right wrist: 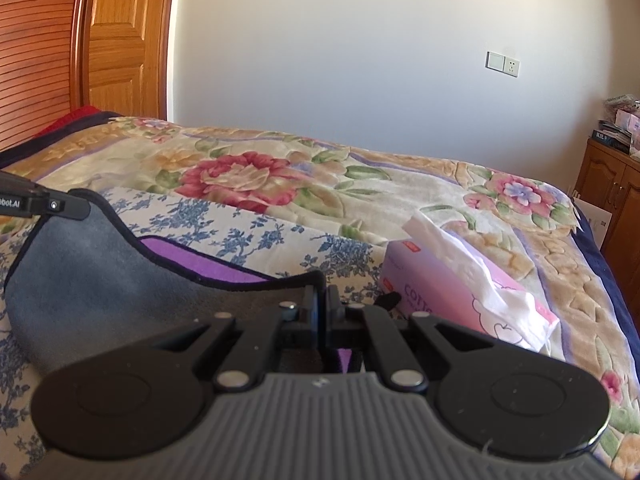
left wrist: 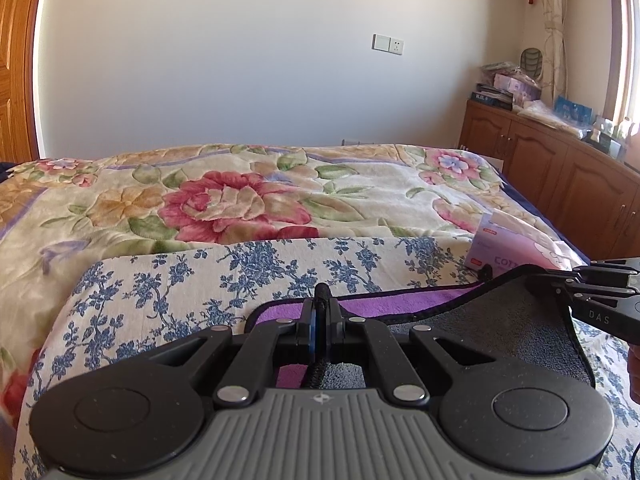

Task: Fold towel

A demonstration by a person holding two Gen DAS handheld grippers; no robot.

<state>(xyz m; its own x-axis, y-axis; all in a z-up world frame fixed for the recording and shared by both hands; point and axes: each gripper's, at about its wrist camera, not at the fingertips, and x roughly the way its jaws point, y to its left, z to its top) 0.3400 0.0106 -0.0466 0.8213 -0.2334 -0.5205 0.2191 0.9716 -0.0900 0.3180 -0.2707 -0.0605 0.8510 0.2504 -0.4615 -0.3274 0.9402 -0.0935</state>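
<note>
On the bed (left wrist: 240, 200) | towel (left wrist: 500, 320): grey face, purple underside, black hem, lifted | left tongs (left wrist: 320, 300), right tongs (right wrist: 322, 292): both clamped on hem

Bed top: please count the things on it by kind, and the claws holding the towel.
Towel, gray and purple: 1
Tissue box, pink: 1
Blue-flowered cloth: 1
Large floral blanket: 1
Claws shut on the towel edge: 2, left claw and right claw
Total: 6

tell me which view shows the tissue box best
The right wrist view: the pink tissue box shows nearly whole, tissue sticking out of its top, lying on the bed. The left wrist view catches only part of it behind the right gripper.
</note>
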